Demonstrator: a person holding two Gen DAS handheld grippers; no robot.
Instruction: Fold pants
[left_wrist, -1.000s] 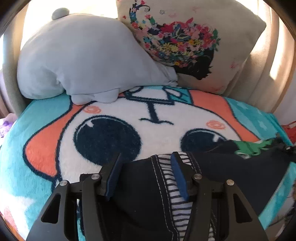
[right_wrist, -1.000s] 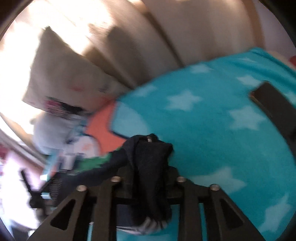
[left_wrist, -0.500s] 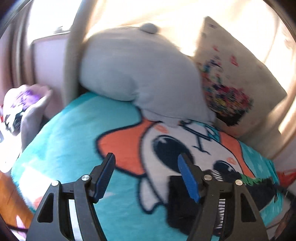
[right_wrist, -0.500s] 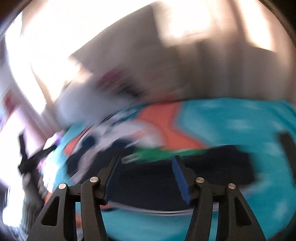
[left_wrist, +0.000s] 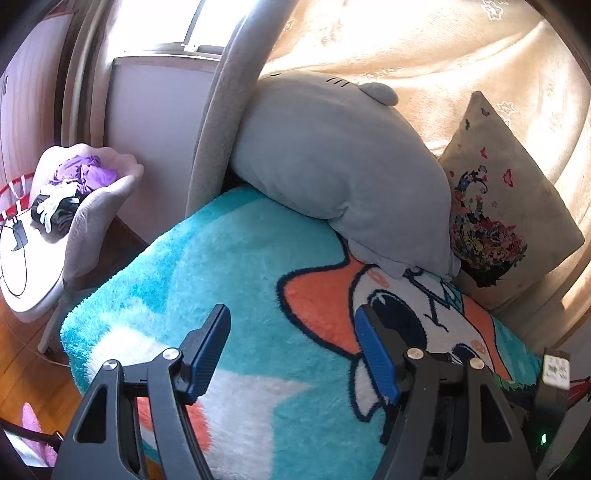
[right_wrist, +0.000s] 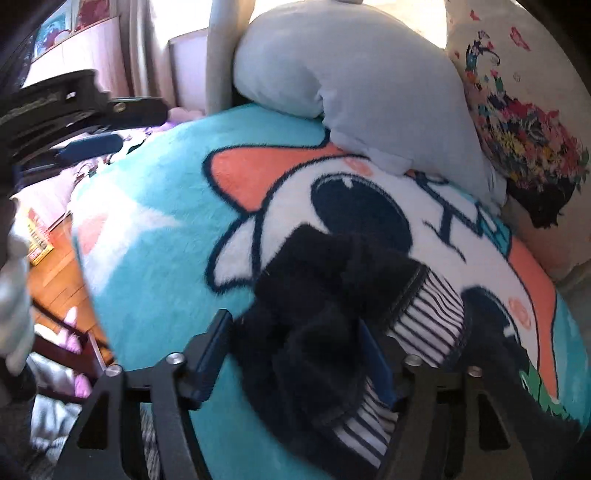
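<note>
Left gripper (left_wrist: 291, 350) jaws stand wide apart with nothing between them, only the teal cartoon blanket (left_wrist: 229, 258) beneath; they opened within the last second and then stayed at that width. Ahead of the jaws and to the right, a grey plush pillow (left_wrist: 332, 158) leans beside a floral cushion (left_wrist: 506, 221). Right gripper (right_wrist: 295, 354) jaws have just been opening; a bunched dark fold of the pants (right_wrist: 325, 302) lies between them, its striped waistband lining (right_wrist: 428, 317) just right of the right-hand jaw. Whether the pads press the cloth I cannot tell; the fabric hides them. The pants rest on the blanket, spreading right from the jaws.
</note>
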